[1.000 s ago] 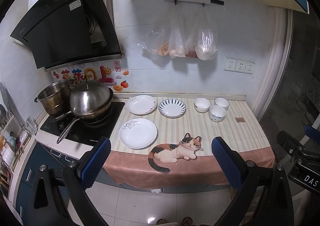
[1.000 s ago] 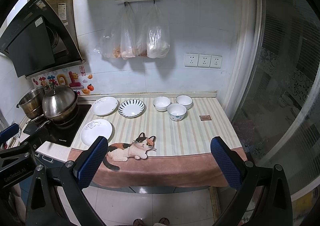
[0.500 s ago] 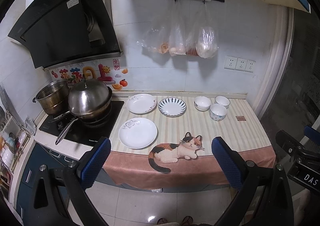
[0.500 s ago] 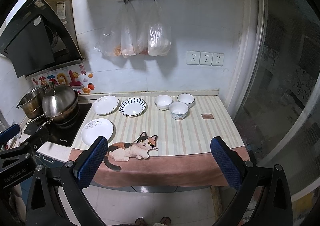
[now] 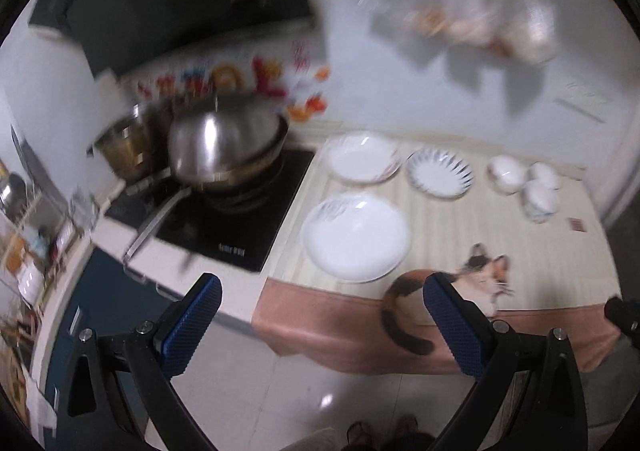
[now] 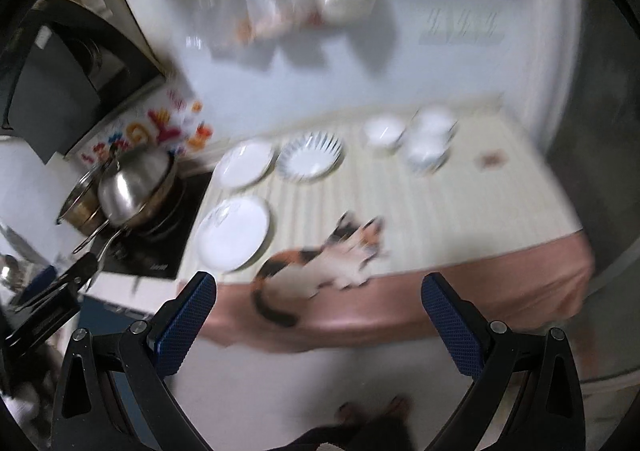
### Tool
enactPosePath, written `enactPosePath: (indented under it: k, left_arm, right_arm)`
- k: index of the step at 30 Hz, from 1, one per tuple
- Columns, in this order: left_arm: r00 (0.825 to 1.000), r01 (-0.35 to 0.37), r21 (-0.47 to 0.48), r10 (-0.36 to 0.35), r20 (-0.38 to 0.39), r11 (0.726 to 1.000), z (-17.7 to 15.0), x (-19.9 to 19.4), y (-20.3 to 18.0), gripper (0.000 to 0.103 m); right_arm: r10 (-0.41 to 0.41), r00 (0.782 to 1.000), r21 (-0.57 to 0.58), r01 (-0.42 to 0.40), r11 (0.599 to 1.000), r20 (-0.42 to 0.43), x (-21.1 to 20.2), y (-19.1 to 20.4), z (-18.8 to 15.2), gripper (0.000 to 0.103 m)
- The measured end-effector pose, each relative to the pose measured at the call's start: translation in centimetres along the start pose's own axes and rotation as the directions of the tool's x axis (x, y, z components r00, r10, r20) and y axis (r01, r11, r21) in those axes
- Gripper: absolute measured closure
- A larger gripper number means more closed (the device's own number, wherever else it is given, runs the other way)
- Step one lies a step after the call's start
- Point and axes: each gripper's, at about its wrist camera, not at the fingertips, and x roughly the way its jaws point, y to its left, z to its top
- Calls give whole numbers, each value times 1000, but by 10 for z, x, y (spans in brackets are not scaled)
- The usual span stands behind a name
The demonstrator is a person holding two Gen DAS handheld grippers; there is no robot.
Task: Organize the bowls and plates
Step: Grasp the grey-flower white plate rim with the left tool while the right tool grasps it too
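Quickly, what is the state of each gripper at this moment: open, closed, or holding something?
Left gripper: open, jaws wide apart, holding nothing.
Right gripper: open, jaws wide apart, holding nothing.

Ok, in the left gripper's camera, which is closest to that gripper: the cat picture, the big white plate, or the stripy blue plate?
1. Cat picture, at the cloth's front edge, by the left gripper.
2. Big white plate, mid-counter, beside the stove.
3. Stripy blue plate, at the back near the wall.
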Motion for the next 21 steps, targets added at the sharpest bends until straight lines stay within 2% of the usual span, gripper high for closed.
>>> enactPosePath:
  k: [5,9,14,18,21]
  left_arm:
    - [990,-29,-46,22,-137,999,6,89,24,0]
    - [963,-27,-87,2,-270,996,12,165,34,1]
    - [936,-50,-67,24,-350,996,27,247,31,2]
    - [906,-32,-108,-17,-422,994,39,302,36,13]
    - [885,-21,-115,-36,-464,993,46,335,38,22]
  right_arm:
    - [36,988,-12,-38,999,-152,111,5,11,0]
    - [93,961,-16,-101,995,-259,201,18,28,0]
    - [114,931,-59,-143,988,-348,295,35,57,0]
    - [136,896,-74,-184,980,-422,360,51,80,3]
    - [152,868,-86,-217,972,-473,400,62,92,11]
